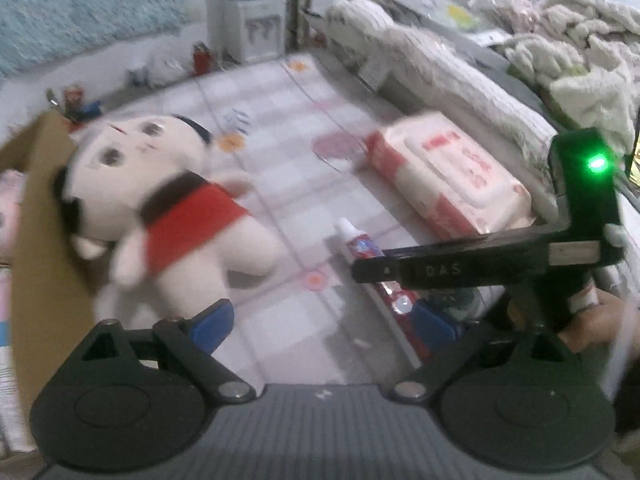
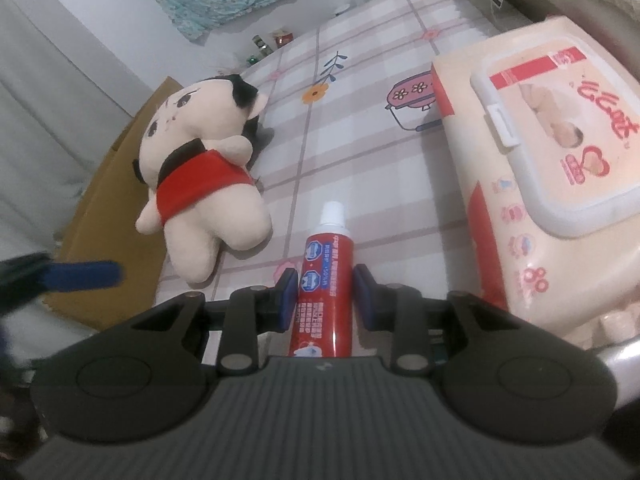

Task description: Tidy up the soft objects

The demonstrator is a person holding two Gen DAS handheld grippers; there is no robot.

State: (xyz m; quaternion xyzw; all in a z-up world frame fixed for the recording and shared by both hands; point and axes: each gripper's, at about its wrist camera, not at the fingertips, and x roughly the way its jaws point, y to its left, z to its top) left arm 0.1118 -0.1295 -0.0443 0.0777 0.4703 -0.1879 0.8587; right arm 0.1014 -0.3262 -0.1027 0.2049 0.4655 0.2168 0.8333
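The right gripper (image 2: 325,294) was clamped on a red toothpaste tube (image 2: 325,280) lying on the checked surface (image 2: 360,152), between a plush doll (image 2: 200,184) and a pack of wet wipes (image 2: 552,168). The left gripper (image 1: 324,322) hung spread wide and empty near the doll, which lay against a cardboard box (image 2: 108,200).

Left tool (image 1: 320,326) and right tool (image 2: 325,294): matte black linkages, silver pivot screws, blue pads (image 2: 289,300), ribbed grey housing. Green light and "DAS" lettering noted on right unit.
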